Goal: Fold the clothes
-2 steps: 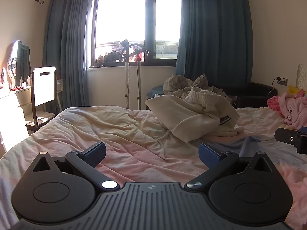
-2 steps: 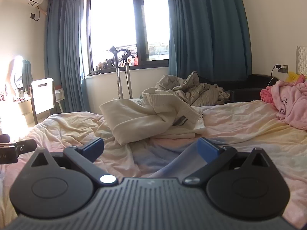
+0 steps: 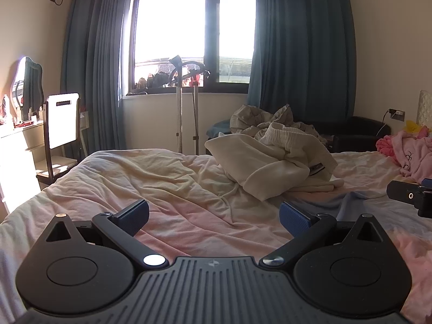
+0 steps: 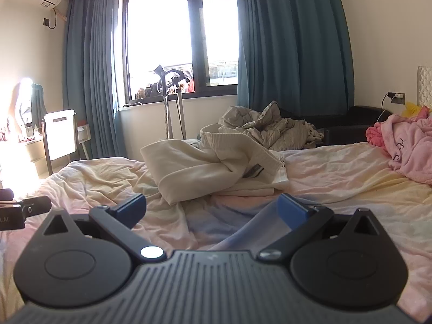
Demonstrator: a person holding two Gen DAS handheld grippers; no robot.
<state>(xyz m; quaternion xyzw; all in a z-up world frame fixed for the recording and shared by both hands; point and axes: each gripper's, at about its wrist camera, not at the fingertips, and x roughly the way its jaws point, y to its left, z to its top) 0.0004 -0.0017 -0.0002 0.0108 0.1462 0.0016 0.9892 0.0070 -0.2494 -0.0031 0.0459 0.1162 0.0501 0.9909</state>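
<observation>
Approach step: left hand-held gripper (image 3: 213, 212) and right hand-held gripper (image 4: 212, 206) both released, empty, over bed (image 3: 135, 178). Next: reach cream garment (image 4: 216, 167), pinch an edge.

Strong daylight floods through the large dark-framed window (image 3: 193, 35), blowing out its panes and the white dresser (image 3: 16, 162) at far left. Near gripper bodies sit shadowed. Fisheye curvature bends the edges; focus stays fairly sharp.
</observation>
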